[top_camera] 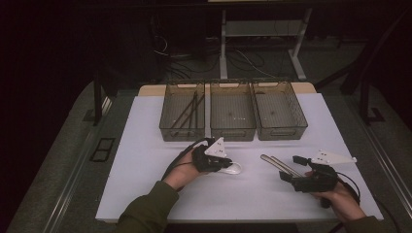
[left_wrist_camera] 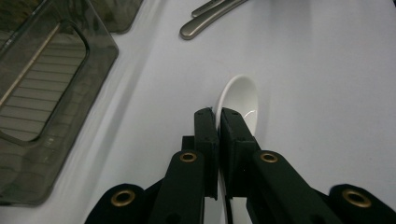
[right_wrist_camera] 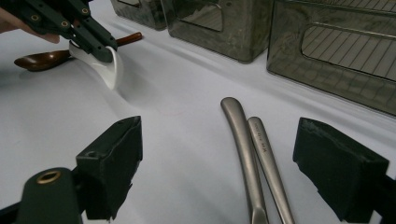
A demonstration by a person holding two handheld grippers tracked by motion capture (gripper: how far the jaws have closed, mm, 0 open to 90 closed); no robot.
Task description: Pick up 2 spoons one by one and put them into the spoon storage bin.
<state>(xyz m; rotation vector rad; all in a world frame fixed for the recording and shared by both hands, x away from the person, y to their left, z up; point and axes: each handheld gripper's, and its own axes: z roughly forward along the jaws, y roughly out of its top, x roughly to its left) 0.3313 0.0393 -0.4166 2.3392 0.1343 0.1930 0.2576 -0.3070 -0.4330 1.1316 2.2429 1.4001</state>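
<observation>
A white ceramic spoon (left_wrist_camera: 239, 95) is pinched by its handle in my left gripper (left_wrist_camera: 218, 114), whose jaws are shut on it. In the right gripper view the spoon (right_wrist_camera: 106, 65) tilts with its bowl down at the white mat, under the left gripper (right_wrist_camera: 95, 44). In the high view the left gripper (top_camera: 224, 164) is at mid-table with the spoon (top_camera: 234, 168) sticking out to the right. My right gripper (top_camera: 290, 168) stands open around the ends of two metal utensil handles (right_wrist_camera: 250, 140), which lie side by side on the mat without touching the pads (right_wrist_camera: 116, 154).
Three dark see-through bins stand in a row at the back: left (top_camera: 182, 132), middle (top_camera: 232, 132), right (top_camera: 282, 131). The left one holds dark sticks (top_camera: 188, 112). A brown wooden spoon (right_wrist_camera: 39, 59) lies on the mat behind the left gripper. The white mat (top_camera: 145, 160) ends close to the person.
</observation>
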